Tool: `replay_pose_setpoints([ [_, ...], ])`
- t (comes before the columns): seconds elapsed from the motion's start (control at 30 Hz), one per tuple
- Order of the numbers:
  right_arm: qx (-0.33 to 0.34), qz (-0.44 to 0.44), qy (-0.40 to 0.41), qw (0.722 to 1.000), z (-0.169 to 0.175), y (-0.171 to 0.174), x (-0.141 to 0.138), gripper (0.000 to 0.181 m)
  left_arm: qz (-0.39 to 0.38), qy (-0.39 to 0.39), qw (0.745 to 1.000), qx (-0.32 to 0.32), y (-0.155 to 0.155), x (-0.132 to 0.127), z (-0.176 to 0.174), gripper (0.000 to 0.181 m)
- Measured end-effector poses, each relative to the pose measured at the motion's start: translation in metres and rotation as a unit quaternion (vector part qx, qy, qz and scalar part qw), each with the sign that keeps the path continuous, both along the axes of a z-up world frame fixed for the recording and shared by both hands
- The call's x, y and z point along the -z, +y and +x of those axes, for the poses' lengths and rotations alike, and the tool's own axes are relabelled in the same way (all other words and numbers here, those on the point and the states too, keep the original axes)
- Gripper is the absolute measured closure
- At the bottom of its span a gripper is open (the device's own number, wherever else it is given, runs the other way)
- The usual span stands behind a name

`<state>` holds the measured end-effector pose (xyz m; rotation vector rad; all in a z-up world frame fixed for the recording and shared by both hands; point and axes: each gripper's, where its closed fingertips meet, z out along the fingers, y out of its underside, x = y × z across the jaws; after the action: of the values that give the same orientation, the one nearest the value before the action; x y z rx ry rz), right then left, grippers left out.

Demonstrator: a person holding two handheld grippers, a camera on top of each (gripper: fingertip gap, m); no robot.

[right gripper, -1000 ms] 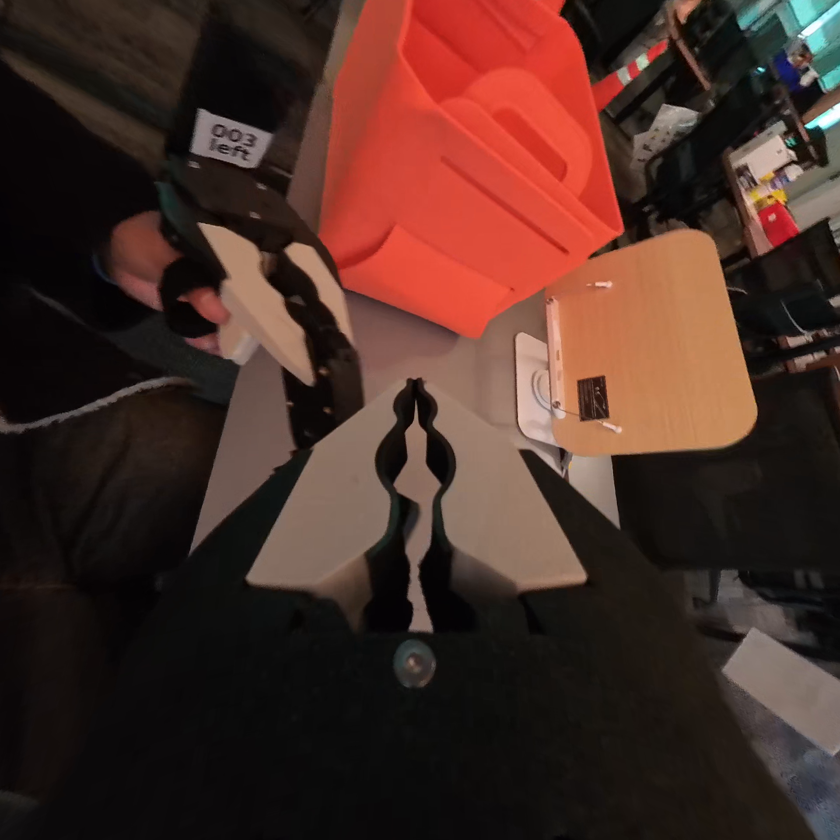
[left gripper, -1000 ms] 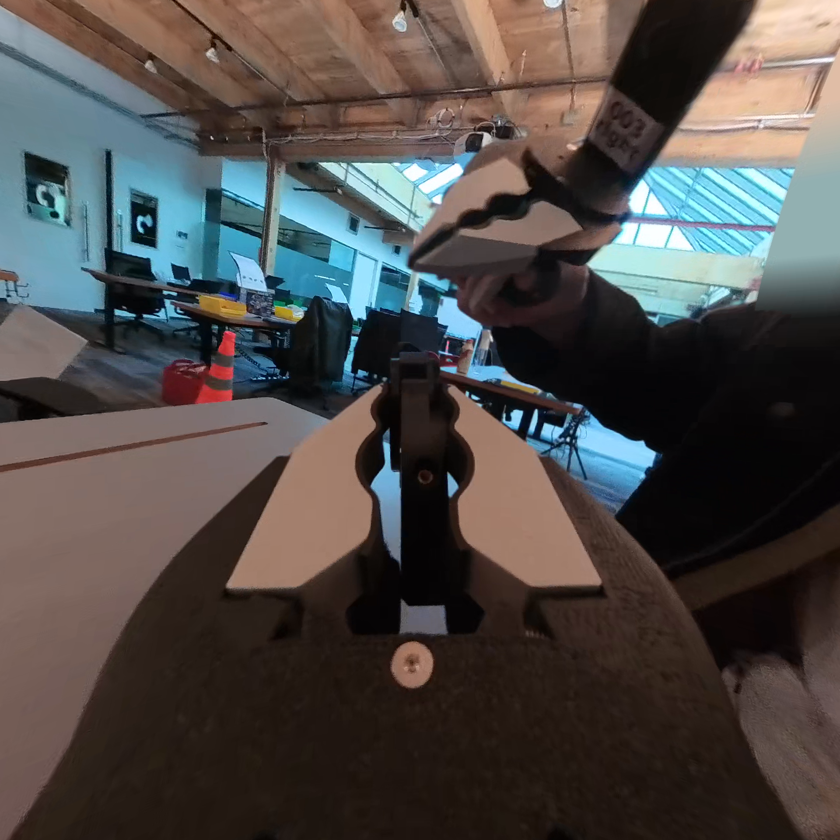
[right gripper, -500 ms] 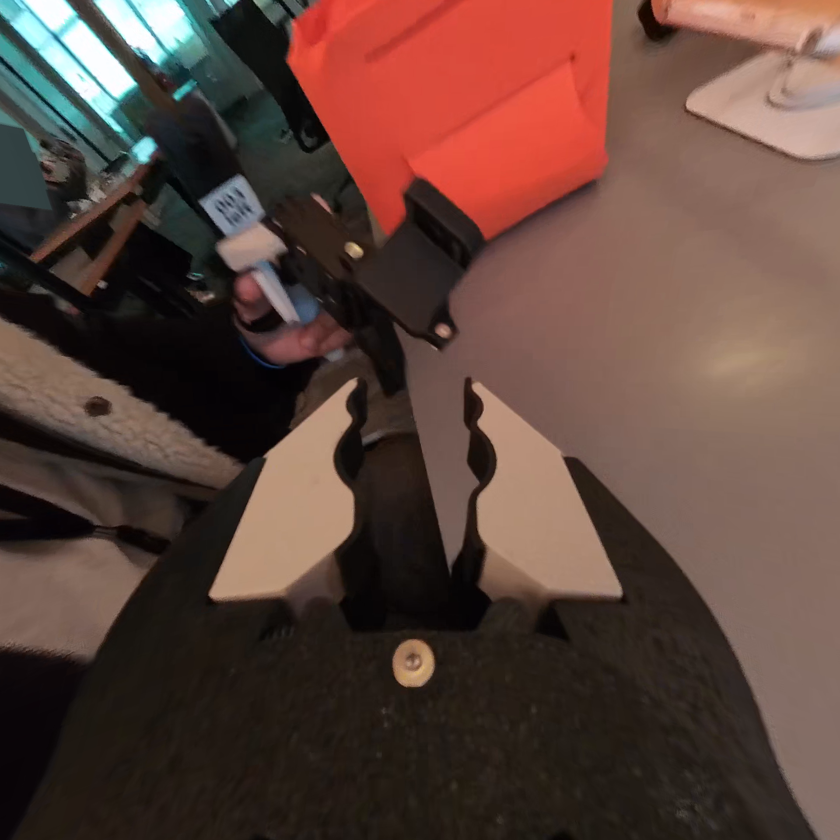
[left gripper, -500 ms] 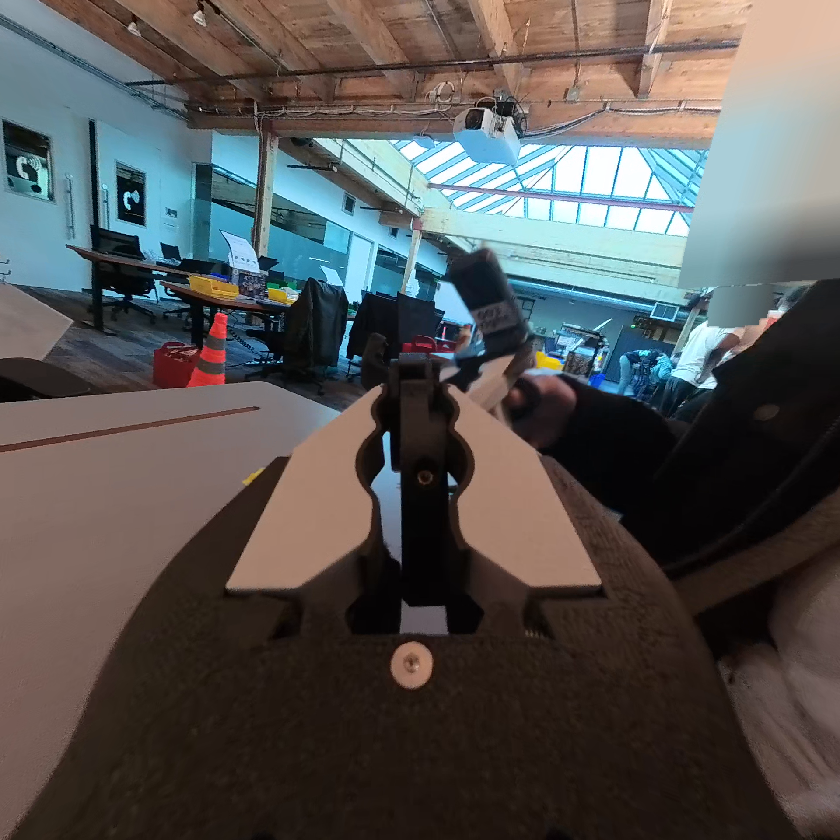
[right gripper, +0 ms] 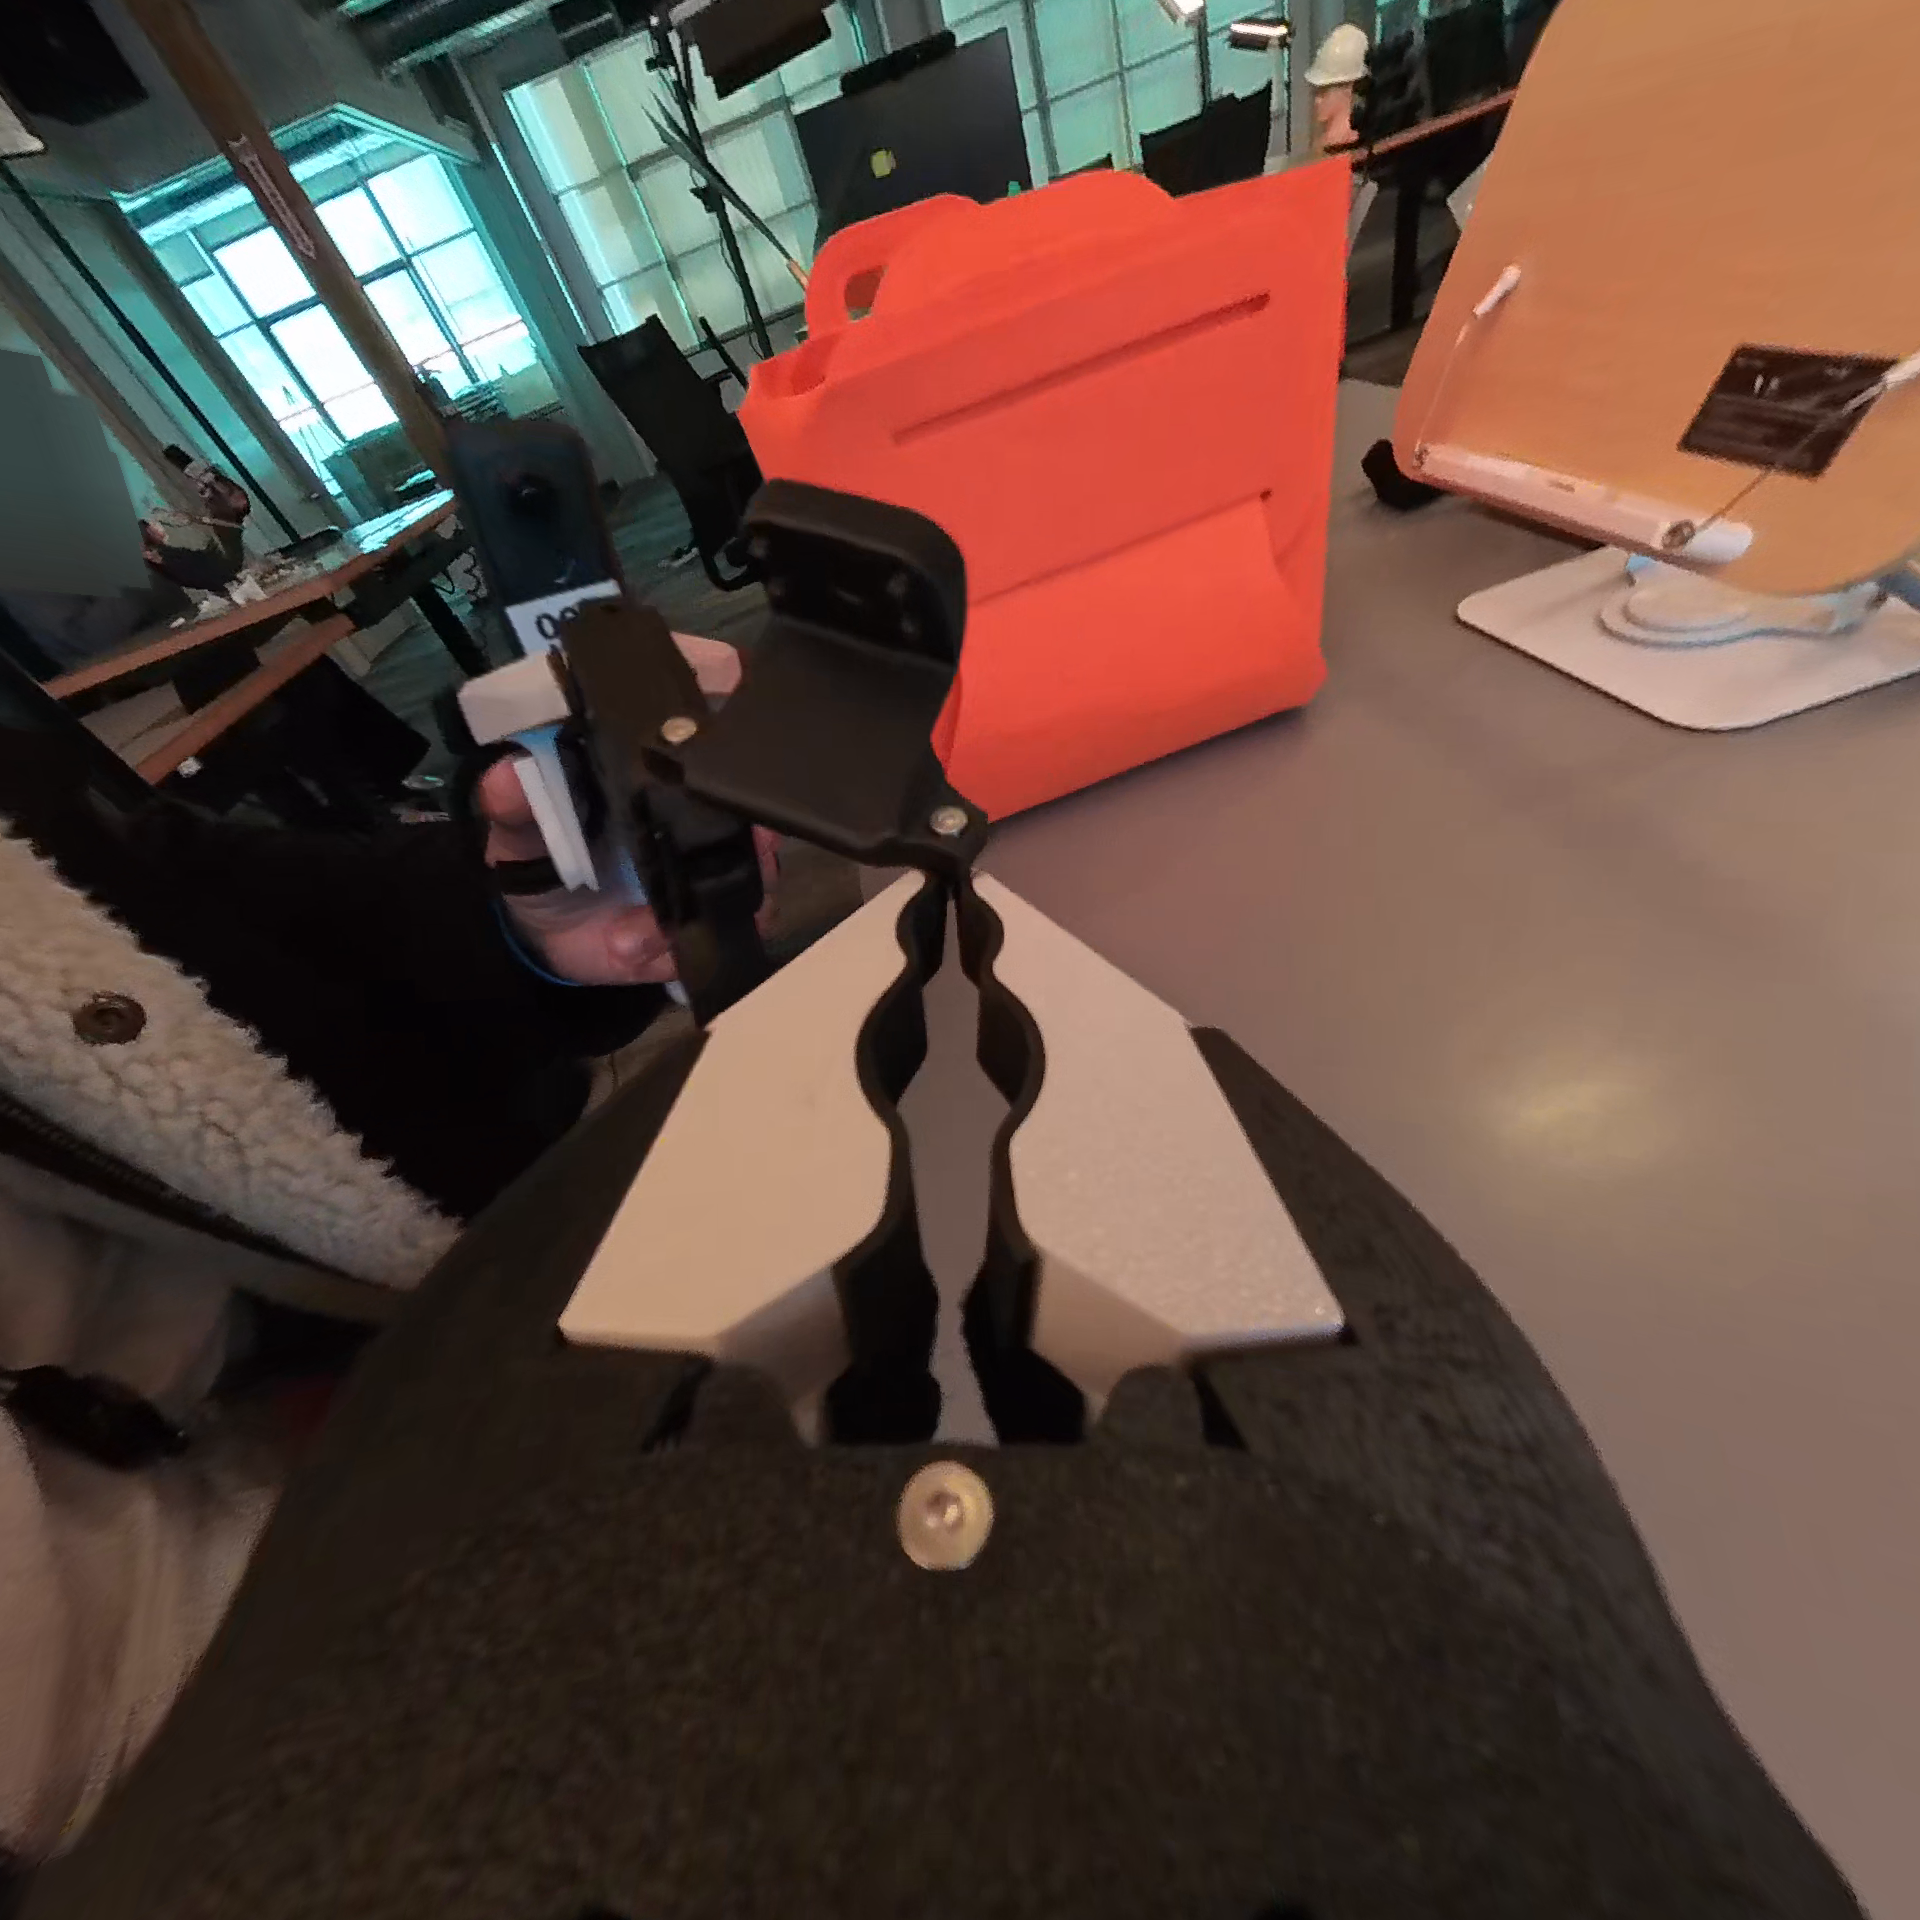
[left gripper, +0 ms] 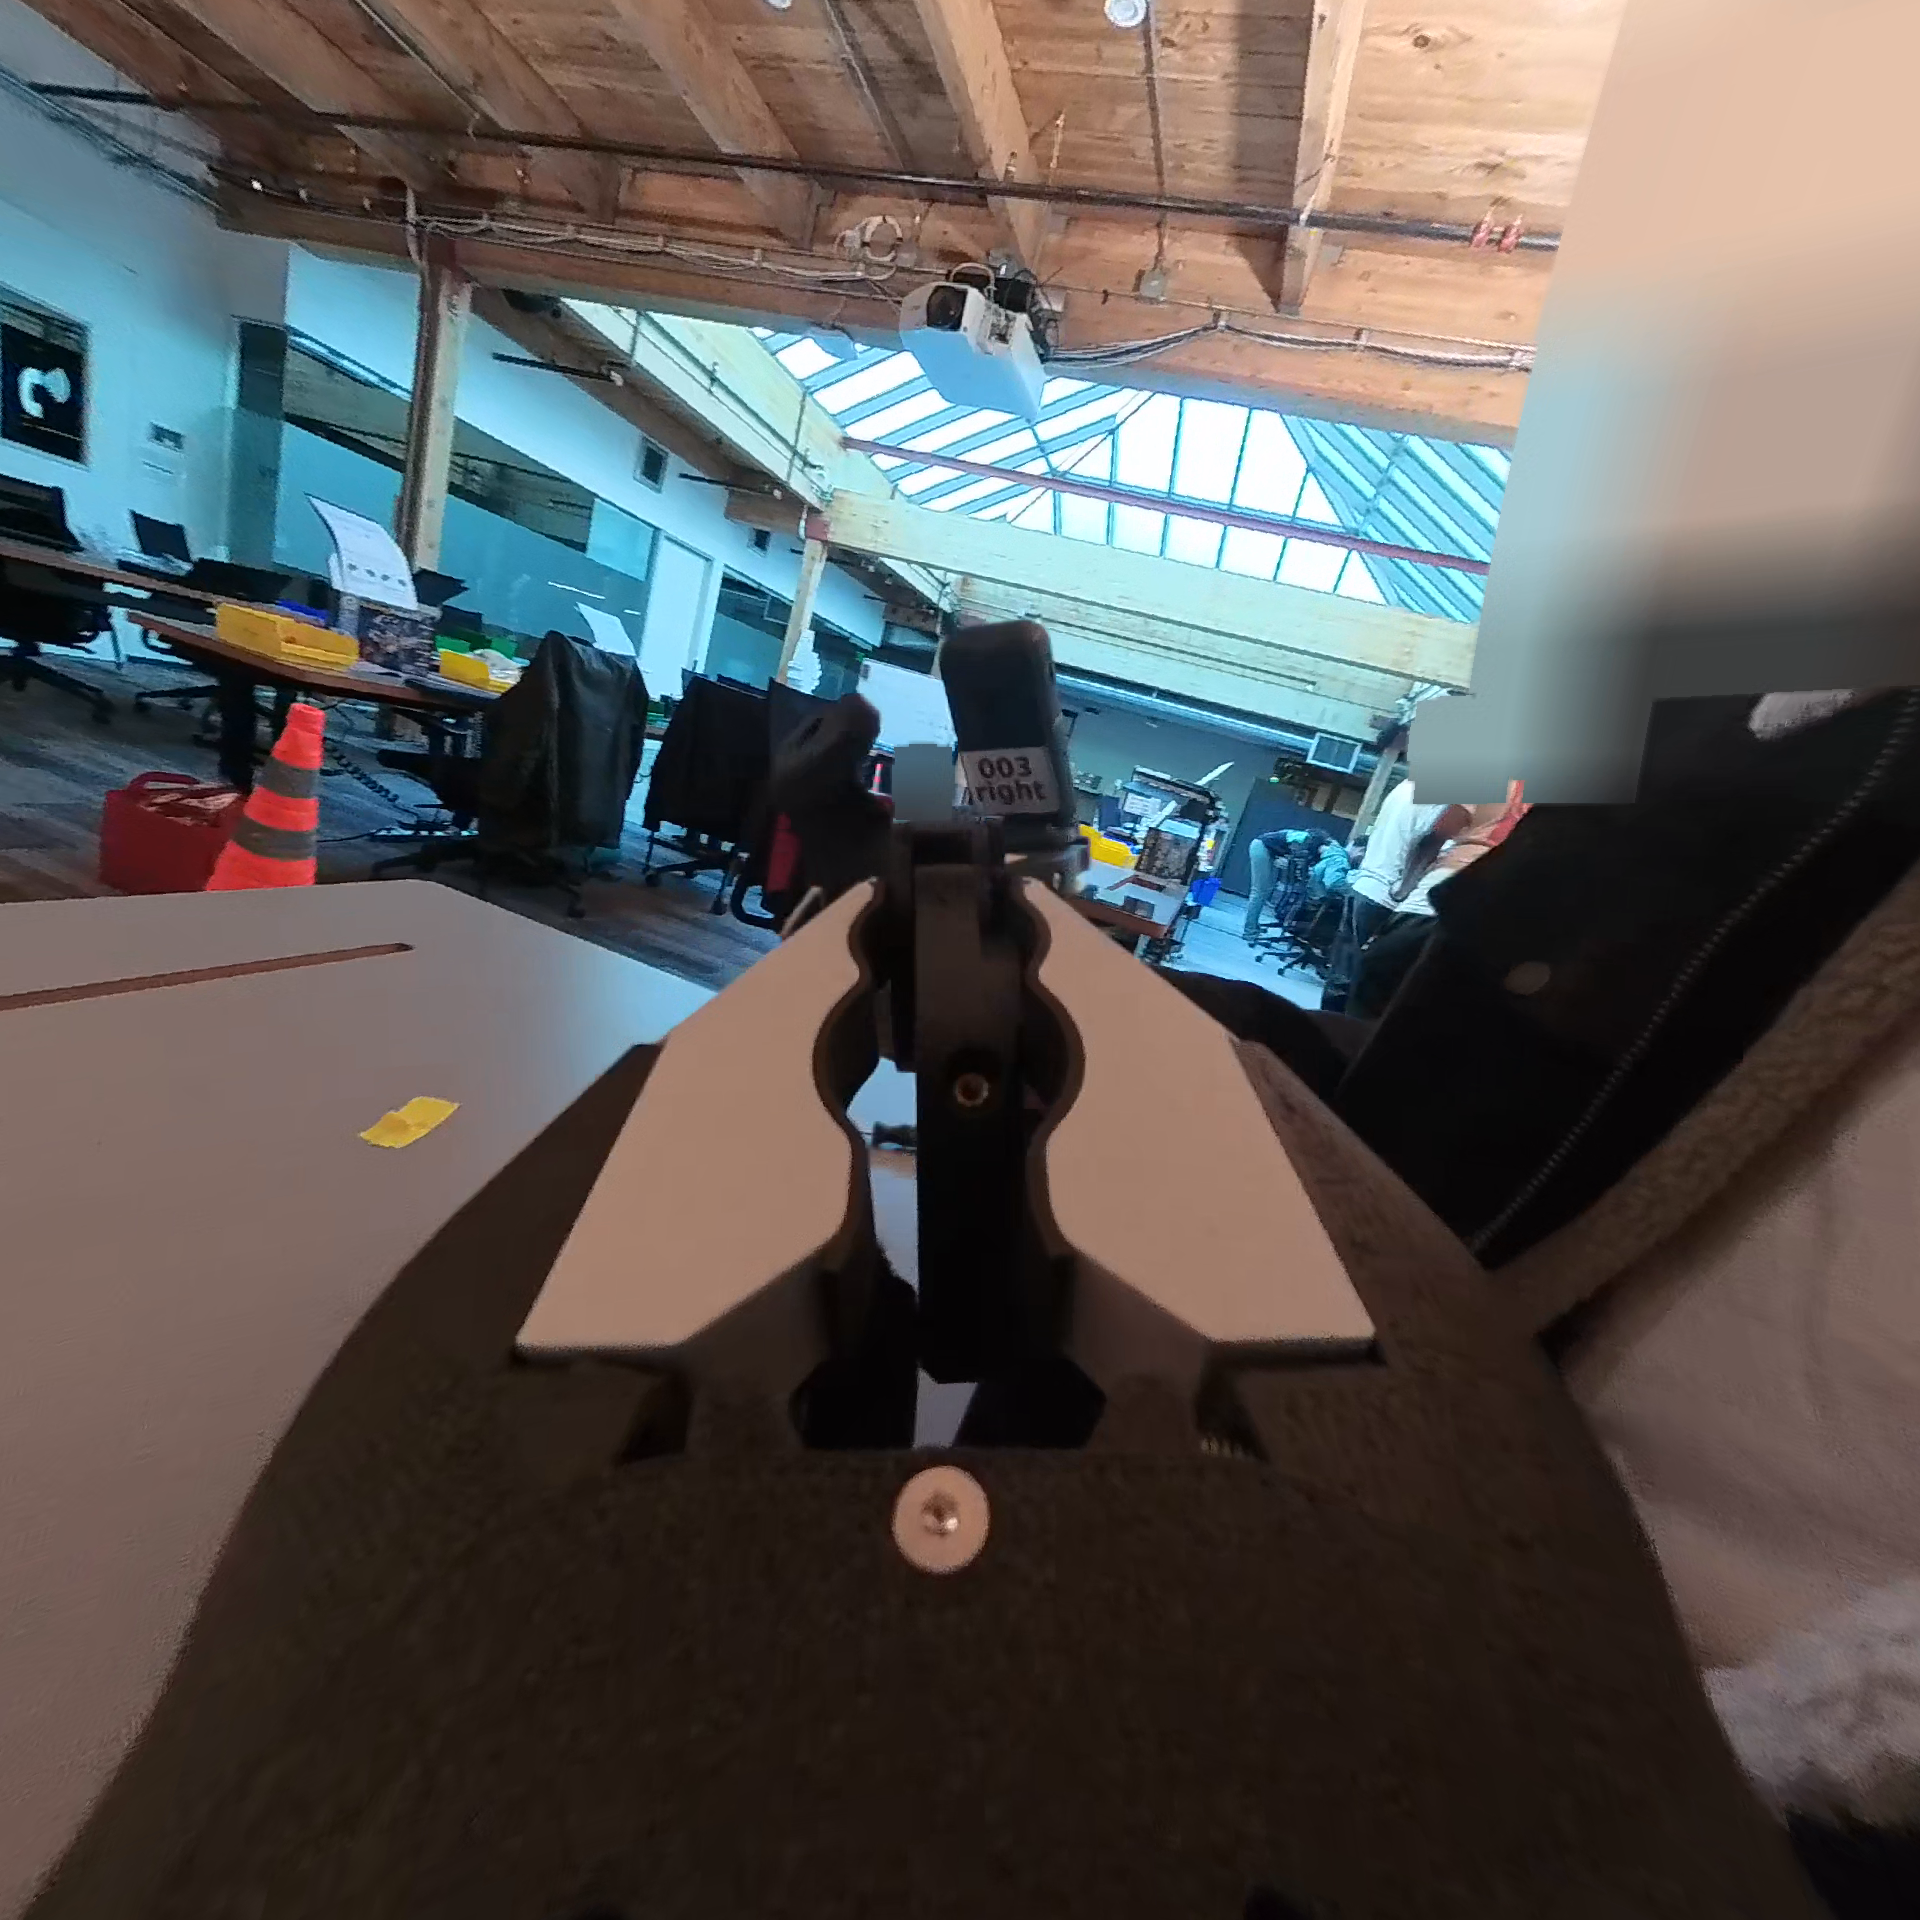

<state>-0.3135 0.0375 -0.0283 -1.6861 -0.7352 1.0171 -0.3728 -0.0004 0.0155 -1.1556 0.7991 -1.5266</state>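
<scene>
My left gripper (left gripper: 961, 914) is shut on a black plastic bracket (left gripper: 966, 1143) that stands upright between its white fingers. In the right wrist view the same bracket (right gripper: 831, 707) sticks out to the right of the left gripper (right gripper: 613, 686), held above a grey table (right gripper: 1455, 987). My right gripper (right gripper: 940, 894) has its jaws almost together, pinching the bracket's lower corner just under a silver screw (right gripper: 948, 821). The right gripper's black body (left gripper: 997, 686) shows directly behind the bracket in the left wrist view.
An orange bag (right gripper: 1091, 499) stands on the table behind the bracket. A wooden board on a white stand (right gripper: 1662, 644) is at the right. A yellow tape scrap (left gripper: 408, 1120) lies on the table (left gripper: 208, 1091). The person's fleece-lined sleeve (right gripper: 208, 1091) is at the left. One gripper's finger ends stand about 9 cm off the other's.
My right gripper swung round from above the table to face the left gripper, opened, then closed on the bracket's corner. My left gripper stayed shut on the bracket.
</scene>
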Motion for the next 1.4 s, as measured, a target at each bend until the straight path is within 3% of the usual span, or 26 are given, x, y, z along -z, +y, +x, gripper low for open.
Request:
replay_pose_setpoints([
  [0.13, -0.045, 0.047, -0.024, 0.998, -0.012, -0.001, -0.011, 0.181, 0.012, -0.004, 1.000, 0.028, -0.013, -0.003, 0.002, 0.160],
  [0.3, -0.154, 0.101, -0.031, 0.983, -0.035, -0.009, -0.029, 0.181, 0.020, -0.016, 0.998, 0.058, -0.027, -0.009, 0.004, 0.160],
  [0.5, -0.307, 0.132, -0.005, 0.943, -0.067, -0.043, -0.048, 0.181, 0.026, -0.014, 0.995, 0.095, -0.041, -0.012, 0.006, 0.161],
  [0.57, -0.327, 0.162, -0.011, 0.931, -0.076, -0.050, -0.052, 0.181, 0.035, -0.004, 0.994, 0.102, -0.044, -0.009, 0.007, 0.161],
  [0.87, -0.314, 0.180, -0.063, 0.930, -0.090, -0.043, -0.062, 0.180, 0.062, -0.016, 0.995, 0.073, -0.042, -0.018, -0.002, 0.161],
  [1.0, -0.225, 0.214, -0.111, 0.944, -0.077, -0.017, -0.065, 0.172, 0.077, -0.002, 0.996, 0.049, -0.037, -0.015, -0.002, 0.161],
  [1.07, -0.168, 0.210, -0.095, 0.958, -0.060, -0.003, -0.078, 0.179, 0.091, 0.010, 0.995, 0.040, -0.036, -0.012, -0.001, 0.161],
  [1.13, -0.218, 0.140, -0.076, 0.963, -0.053, -0.011, -0.079, 0.172, 0.115, 0.033, 0.992, 0.025, -0.036, -0.007, 0.002, 0.161],
  [1.2, -0.325, 0.001, -0.084, 0.942, -0.052, -0.036, -0.065, 0.143, 0.147, 0.063, 0.987, 0.020, -0.040, 0.001, 0.006, 0.160],
  [1.27, -0.430, -0.114, -0.111, 0.889, -0.048, -0.061, -0.048, 0.127, 0.167, 0.083, 0.982, 0.022, -0.046, 0.006, 0.009, 0.161],
  [1.33, -0.486, -0.215, -0.138, 0.836, -0.045, -0.071, -0.037, 0.117, 0.182, 0.097, 0.978, 0.028, -0.052, 0.010, 0.014, 0.161],
  [1.4, -0.531, -0.299, -0.119, 0.784, -0.045, -0.080, -0.046, 0.121, 0.189, 0.109, 0.976, 0.030, -0.055, 0.014, 0.017, 0.161],
])
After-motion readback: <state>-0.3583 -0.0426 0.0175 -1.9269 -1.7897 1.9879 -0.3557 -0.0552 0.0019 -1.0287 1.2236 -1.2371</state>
